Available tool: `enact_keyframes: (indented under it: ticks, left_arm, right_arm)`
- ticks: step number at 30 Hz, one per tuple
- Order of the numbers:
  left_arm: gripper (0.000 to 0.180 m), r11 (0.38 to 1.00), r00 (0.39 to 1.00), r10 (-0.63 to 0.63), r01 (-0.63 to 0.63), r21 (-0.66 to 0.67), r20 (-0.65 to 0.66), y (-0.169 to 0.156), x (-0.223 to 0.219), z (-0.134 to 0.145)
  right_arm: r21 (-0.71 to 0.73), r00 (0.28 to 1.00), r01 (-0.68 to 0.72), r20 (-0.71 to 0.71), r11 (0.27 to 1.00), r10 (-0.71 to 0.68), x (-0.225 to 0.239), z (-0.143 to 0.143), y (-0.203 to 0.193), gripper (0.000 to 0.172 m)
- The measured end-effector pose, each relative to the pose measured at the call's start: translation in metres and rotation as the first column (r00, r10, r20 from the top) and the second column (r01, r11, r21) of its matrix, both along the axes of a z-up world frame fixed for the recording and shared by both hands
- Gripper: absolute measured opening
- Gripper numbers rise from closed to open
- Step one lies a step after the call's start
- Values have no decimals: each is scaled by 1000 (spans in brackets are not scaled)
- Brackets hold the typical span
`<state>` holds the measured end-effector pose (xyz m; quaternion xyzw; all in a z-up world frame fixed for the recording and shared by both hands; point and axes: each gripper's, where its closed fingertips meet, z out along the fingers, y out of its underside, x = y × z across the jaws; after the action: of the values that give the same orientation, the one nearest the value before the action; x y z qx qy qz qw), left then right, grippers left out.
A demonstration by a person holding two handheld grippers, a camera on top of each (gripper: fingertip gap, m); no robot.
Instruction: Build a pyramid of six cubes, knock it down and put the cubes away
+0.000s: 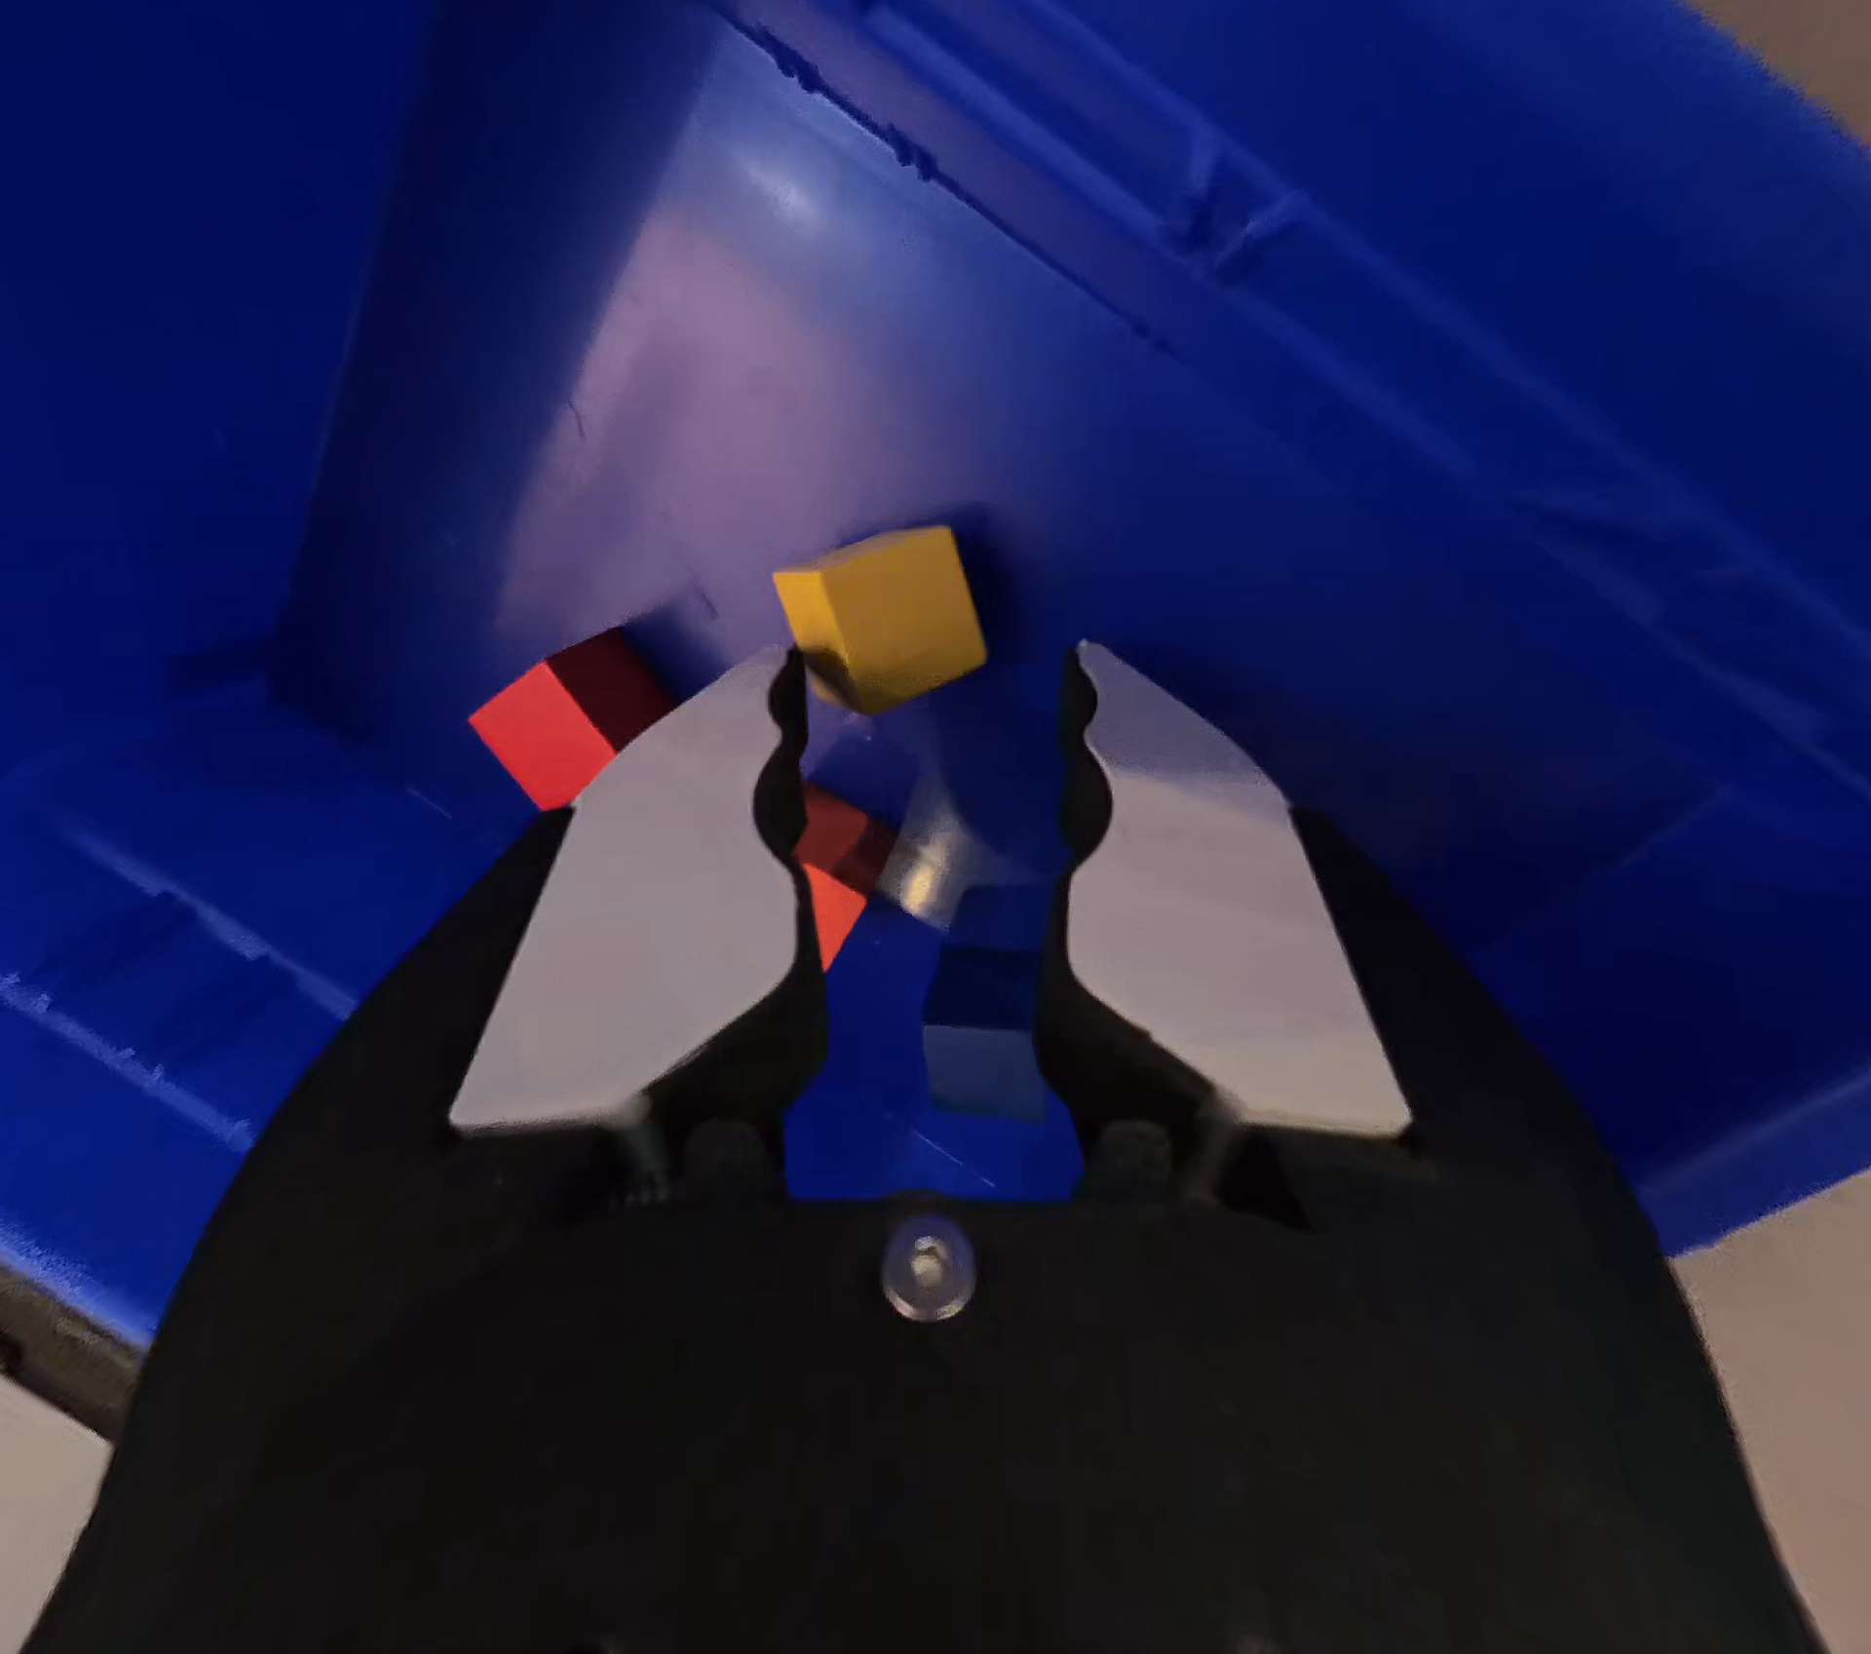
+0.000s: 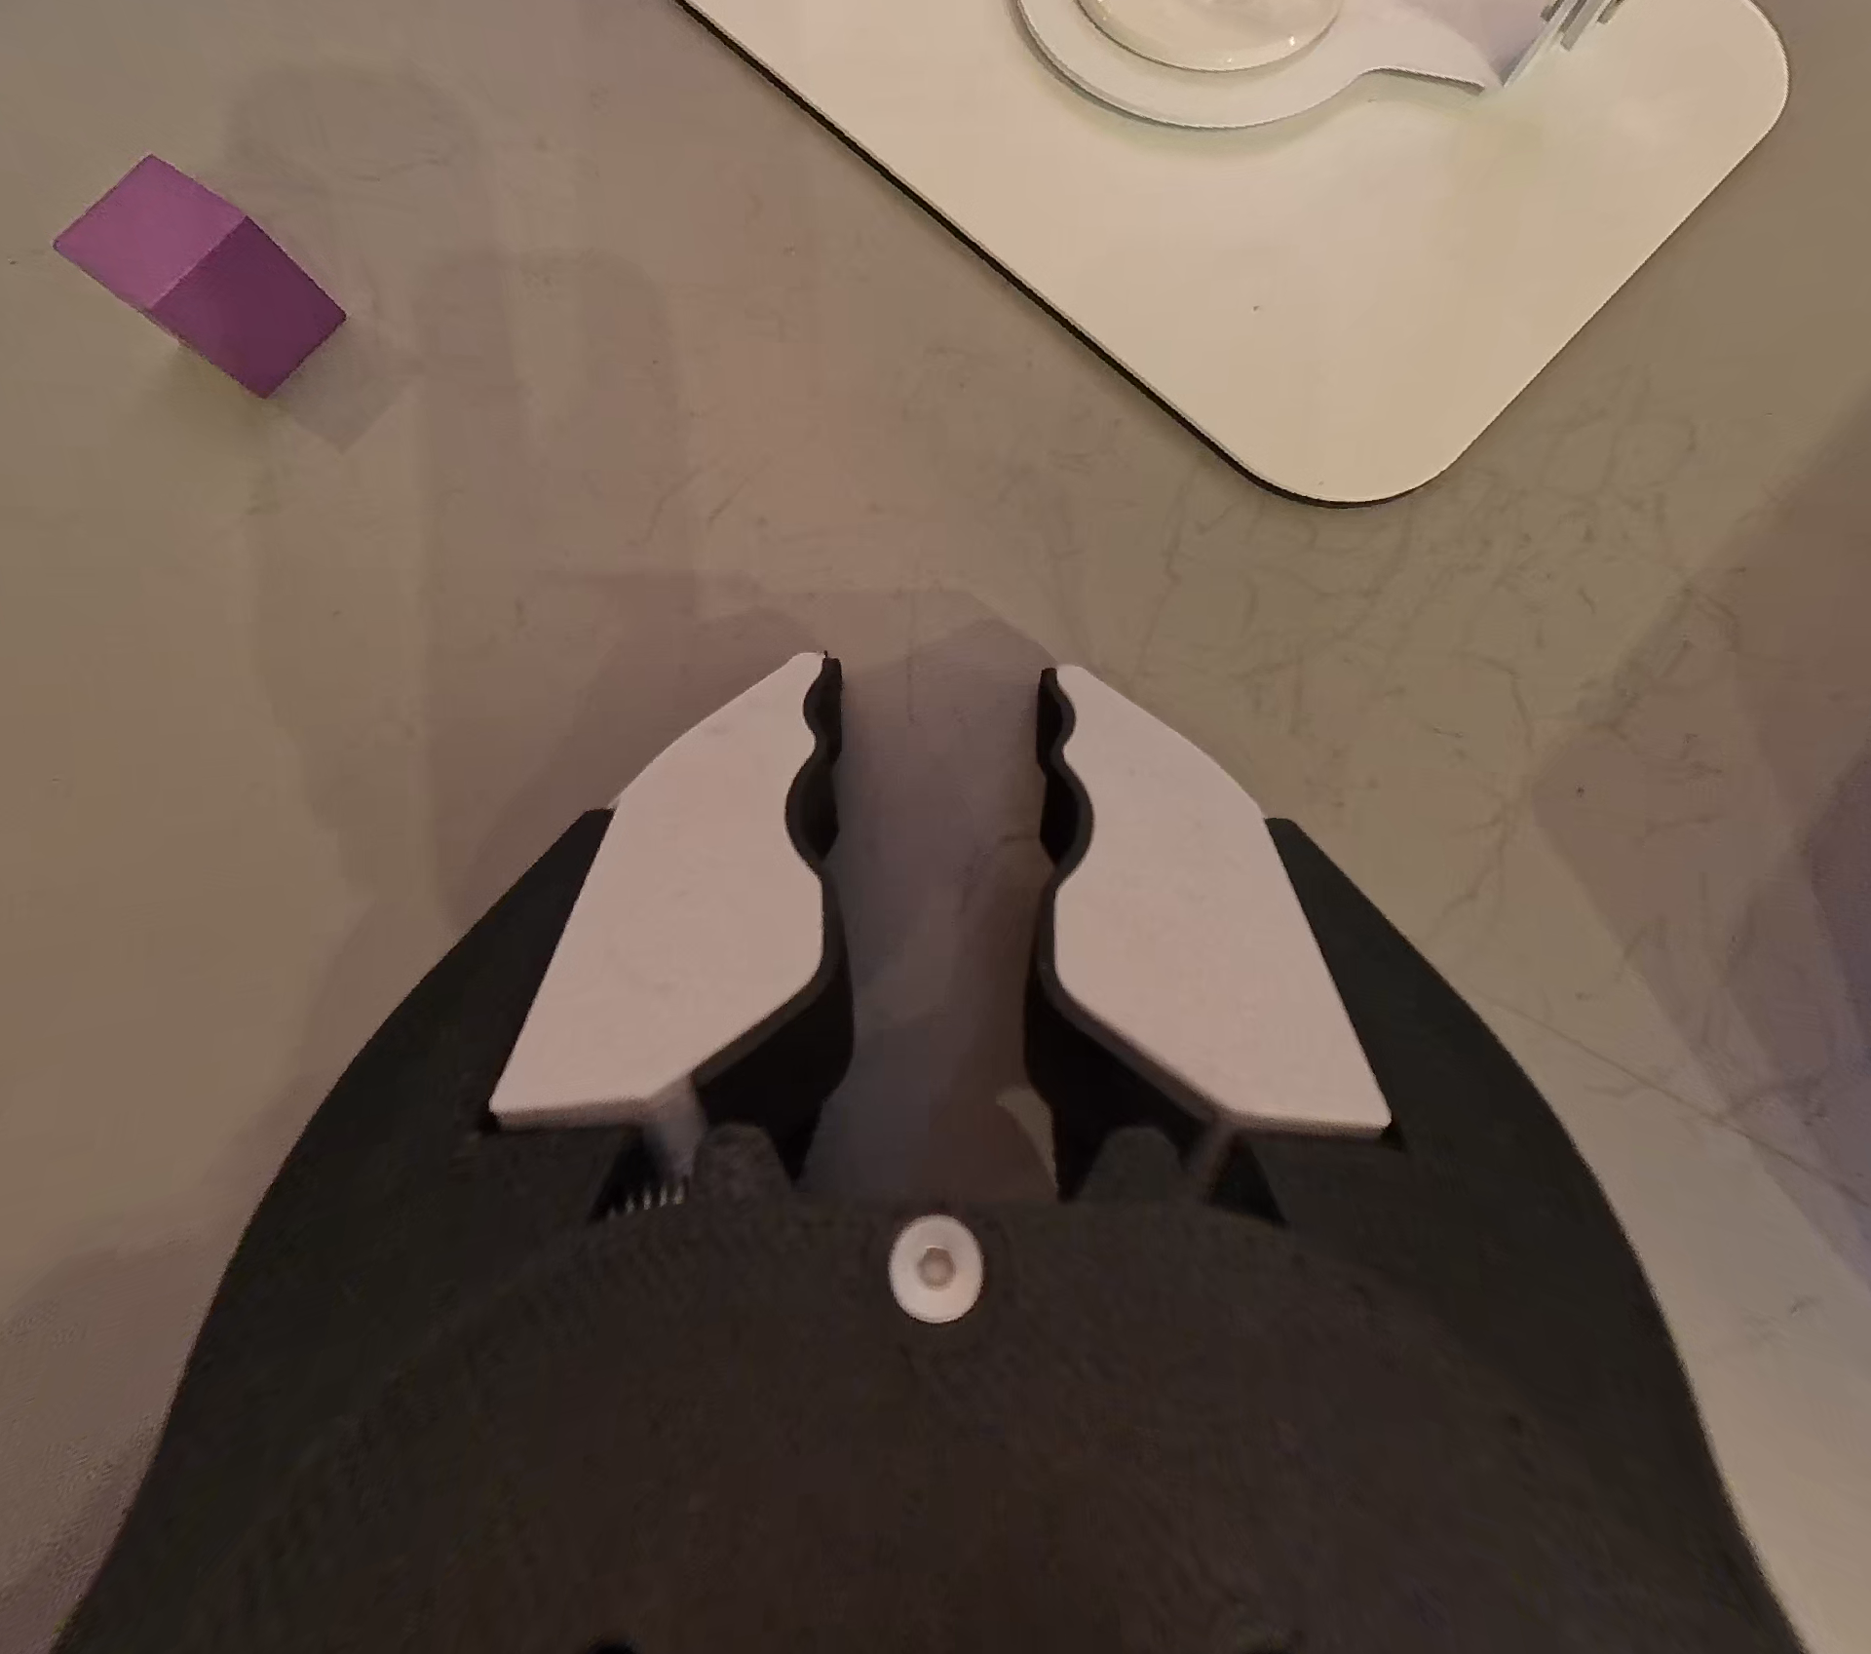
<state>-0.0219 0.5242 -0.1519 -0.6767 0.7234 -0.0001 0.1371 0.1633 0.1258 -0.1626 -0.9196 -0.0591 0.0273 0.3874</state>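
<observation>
Black gripper bodies fill the foreground of both wrist views, each with two pale fingers spread apart; only the left wrist view looks into the blue bin (image 1: 1316, 289), where the left gripper (image 1: 937, 654) hangs with its jaws released and nothing pressed between them; a yellow cube (image 1: 891, 618) sits just past the tips, tilted and slightly blurred, its near corner close to the left fingertip (image 1: 749, 674), and whether it rests on the bin floor or is in the air I cannot tell; a red cube (image 1: 562, 729) lies to the left, partly cut off by the finger; a second red cube (image 1: 835, 866) and a blue cube (image 1: 987, 1028) show only in slivers between the fingers. Only the right wrist view shows the grey table (image 2: 607, 492); the right gripper (image 2: 940, 669) is likewise released over bare tabletop; a purple cube (image 2: 202, 274) lies well apart to the left, and a white base plate (image 2: 1367, 269) with a round disc is cut off at the top.
</observation>
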Motion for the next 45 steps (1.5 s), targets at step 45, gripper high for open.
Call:
enact_keyframes:
  ticks: [45]
  left_arm:
    - [28,889,901,-425,433,-151,83,-312,1,5]
  right_arm:
    - [2,999,-43,5,999,43,-2,0,0,31]
